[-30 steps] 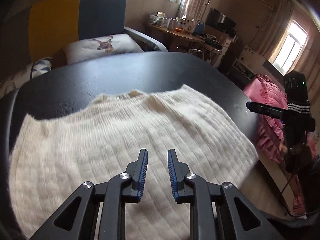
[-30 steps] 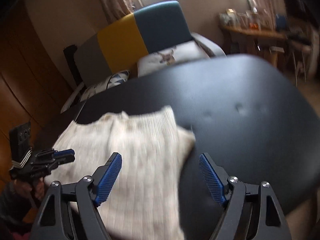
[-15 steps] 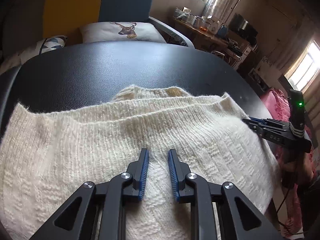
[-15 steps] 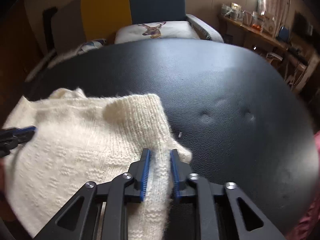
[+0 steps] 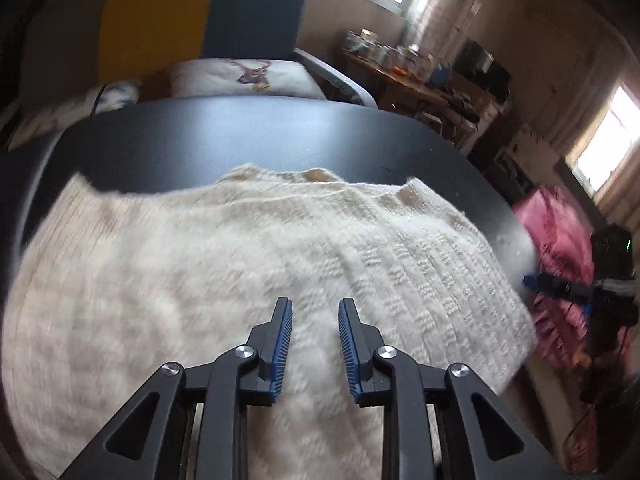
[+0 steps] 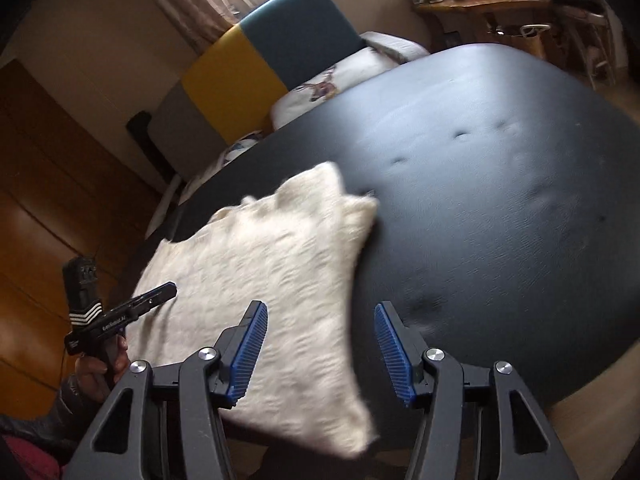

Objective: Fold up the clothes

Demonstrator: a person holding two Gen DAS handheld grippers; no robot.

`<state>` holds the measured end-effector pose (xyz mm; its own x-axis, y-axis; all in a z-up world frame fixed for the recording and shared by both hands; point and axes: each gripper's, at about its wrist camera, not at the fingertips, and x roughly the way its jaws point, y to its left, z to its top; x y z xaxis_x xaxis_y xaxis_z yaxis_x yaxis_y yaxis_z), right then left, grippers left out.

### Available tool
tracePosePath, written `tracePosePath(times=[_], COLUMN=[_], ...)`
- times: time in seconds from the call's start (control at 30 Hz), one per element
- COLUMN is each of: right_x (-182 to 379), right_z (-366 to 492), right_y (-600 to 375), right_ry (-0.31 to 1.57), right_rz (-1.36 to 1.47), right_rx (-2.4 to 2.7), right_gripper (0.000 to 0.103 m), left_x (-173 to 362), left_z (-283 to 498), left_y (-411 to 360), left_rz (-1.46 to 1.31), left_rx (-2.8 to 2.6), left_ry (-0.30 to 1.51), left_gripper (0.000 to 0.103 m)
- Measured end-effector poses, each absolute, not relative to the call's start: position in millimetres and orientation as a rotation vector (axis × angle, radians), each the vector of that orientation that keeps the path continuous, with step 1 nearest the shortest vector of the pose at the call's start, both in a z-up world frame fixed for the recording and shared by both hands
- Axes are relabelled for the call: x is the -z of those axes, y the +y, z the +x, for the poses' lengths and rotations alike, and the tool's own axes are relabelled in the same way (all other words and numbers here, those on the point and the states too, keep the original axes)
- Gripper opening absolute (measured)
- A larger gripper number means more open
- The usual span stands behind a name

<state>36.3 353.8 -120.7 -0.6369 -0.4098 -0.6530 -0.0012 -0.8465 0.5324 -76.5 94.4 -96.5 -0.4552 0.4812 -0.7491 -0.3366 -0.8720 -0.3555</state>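
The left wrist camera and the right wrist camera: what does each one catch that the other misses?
Only the left wrist view shows the pink bedding, a side window, and the right gripper seen from outside. Only the right wrist view shows the wooden cabinet, the hand on the left gripper, and the dimples in the black table. Both show the cream knitted sweater on that table, the yellow and blue chair, the deer cushion and a cluttered wooden desk.
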Motion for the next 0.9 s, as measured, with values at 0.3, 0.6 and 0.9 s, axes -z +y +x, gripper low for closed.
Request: tracePosePath(times=[0.3, 0.6, 0.9], right_x=[114, 130, 129], right_z=[-21, -32, -69], right_y=[279, 248, 188], right_ry=[-0.527, -0.497, -0.31], right_rz=[1.168, 1.323, 1.377], right_rx=[2.522, 2.46, 2.398], right_gripper=[0.057, 0.059, 0.064], left_x=[97, 112, 126], left_z=[-16, -6, -56], left_y=[-35, -84, -124], left_rz=[-1.308, -1.271, -1.277], left_rx=[-2.557, -2.618, -2.349], left_ry=[-0.459, -0.618, -0.934], left_gripper=[0.024, 0.025, 0.035])
